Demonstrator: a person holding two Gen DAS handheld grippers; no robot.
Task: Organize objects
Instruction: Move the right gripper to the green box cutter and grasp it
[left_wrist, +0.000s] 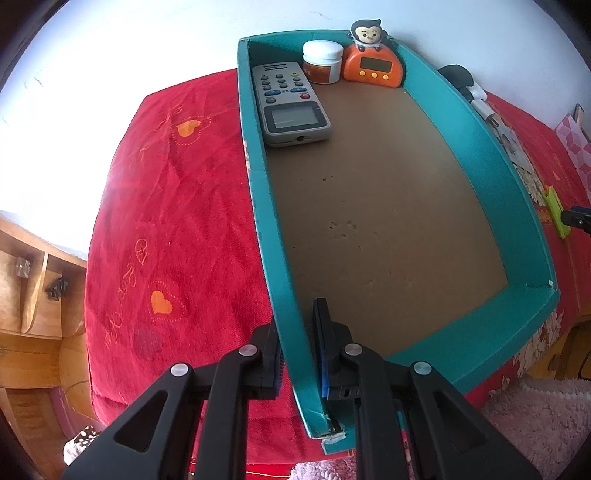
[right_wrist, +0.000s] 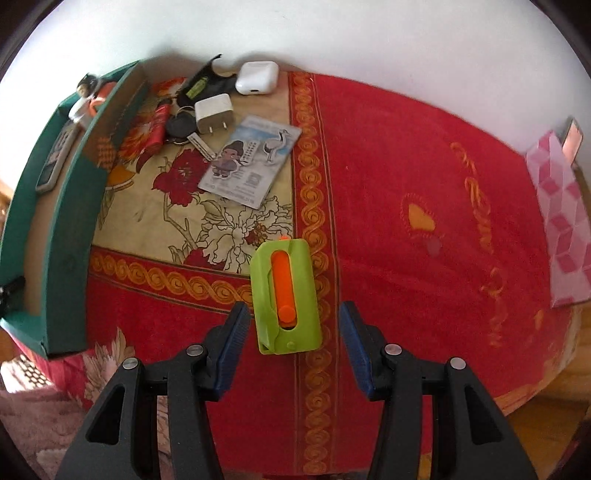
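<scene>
A teal cardboard box (left_wrist: 498, 155) lies on a red cloth; inside at its far end are a grey remote (left_wrist: 291, 103), a white jar (left_wrist: 322, 61) and an orange timer (left_wrist: 373, 68) topped by a monkey figure. My left gripper (left_wrist: 297, 321) is shut on the box's near left wall, one finger outside and one inside. In the right wrist view a green cutter (right_wrist: 286, 295) with an orange slider lies flat on the cloth. My right gripper (right_wrist: 293, 308) hovers open over it, fingers on either side with gaps to the cutter. The box (right_wrist: 66, 236) stands to the left.
Beside the box lie a white earbud case (right_wrist: 257, 77), a white charger plug (right_wrist: 214, 112), a printed card (right_wrist: 251, 158), keys (right_wrist: 181, 125), a red tube (right_wrist: 157, 125) and a black holder (right_wrist: 207, 81). A pink patterned box (right_wrist: 561, 221) sits at the far right. Wooden furniture (left_wrist: 33, 295) stands left.
</scene>
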